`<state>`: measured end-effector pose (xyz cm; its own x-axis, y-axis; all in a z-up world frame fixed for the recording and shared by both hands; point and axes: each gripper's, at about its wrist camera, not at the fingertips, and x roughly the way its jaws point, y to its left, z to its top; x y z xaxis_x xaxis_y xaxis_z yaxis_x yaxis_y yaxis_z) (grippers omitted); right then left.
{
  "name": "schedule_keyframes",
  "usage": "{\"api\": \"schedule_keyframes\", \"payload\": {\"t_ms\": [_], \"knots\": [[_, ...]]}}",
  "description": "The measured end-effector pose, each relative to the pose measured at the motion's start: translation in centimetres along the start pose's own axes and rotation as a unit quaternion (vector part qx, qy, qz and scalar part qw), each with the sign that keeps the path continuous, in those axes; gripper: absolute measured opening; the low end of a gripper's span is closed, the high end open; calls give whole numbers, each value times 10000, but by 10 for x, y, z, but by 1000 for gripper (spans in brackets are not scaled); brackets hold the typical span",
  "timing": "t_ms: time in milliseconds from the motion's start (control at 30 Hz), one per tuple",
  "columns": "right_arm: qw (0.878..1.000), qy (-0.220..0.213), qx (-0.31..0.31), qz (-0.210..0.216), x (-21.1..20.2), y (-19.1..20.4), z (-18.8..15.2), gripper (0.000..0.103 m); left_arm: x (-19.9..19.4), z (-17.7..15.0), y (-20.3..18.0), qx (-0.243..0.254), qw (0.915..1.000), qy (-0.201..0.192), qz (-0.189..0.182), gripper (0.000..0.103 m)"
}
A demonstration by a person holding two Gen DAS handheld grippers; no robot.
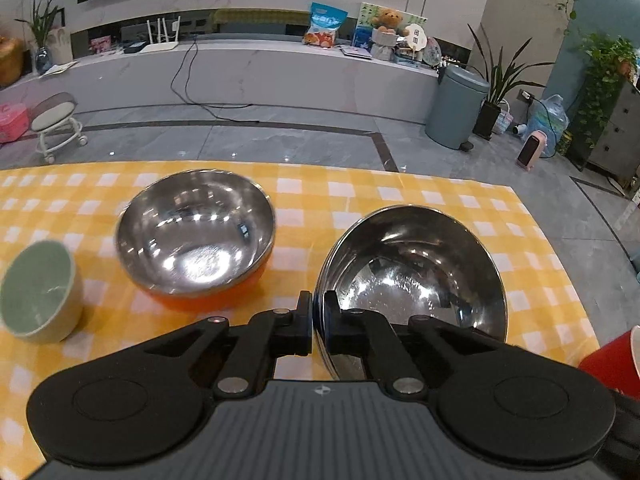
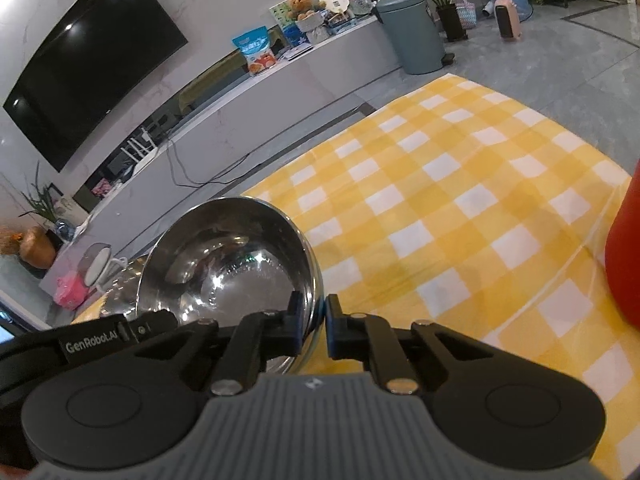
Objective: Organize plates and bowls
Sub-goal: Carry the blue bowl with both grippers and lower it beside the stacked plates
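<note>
A steel bowl [image 1: 416, 264] stands tilted on the yellow checked tablecloth [image 1: 400, 192]. My left gripper [image 1: 318, 312] is shut on its left rim, one finger inside and one outside. The right wrist view shows what looks like the same steel bowl [image 2: 232, 264], with my right gripper [image 2: 322, 320] shut on its right rim. A larger bowl [image 1: 196, 232], steel inside and orange outside, sits upright to the left. A pale green bowl [image 1: 38, 288] lies tipped at the far left.
A red cup [image 1: 612, 360] stands at the right edge, also seen as the red cup [image 2: 626, 264] beside my right gripper. The table's far edge drops to a grey tiled floor. A grey bin [image 1: 456, 108] and a small stool [image 1: 56, 120] stand beyond.
</note>
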<state>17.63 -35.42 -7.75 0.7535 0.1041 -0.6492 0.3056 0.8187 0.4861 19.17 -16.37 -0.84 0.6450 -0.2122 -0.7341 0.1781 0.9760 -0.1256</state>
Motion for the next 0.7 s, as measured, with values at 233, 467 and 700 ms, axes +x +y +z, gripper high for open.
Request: {"api": "schedule_keyframes", "payload": {"t_ms": [233, 467, 700], "knots": [[9995, -23, -152, 263, -36, 10, -13, 8, -36, -15, 9, -102, 9999, 102, 95, 5], [9984, 84, -138, 536, -76, 15, -30, 9, -75, -35, 29, -488, 9987, 117, 22, 6], [9971, 95, -334, 677, -109, 23, -62, 9, -100, -62, 55, -933, 9953, 258, -79, 6]]}}
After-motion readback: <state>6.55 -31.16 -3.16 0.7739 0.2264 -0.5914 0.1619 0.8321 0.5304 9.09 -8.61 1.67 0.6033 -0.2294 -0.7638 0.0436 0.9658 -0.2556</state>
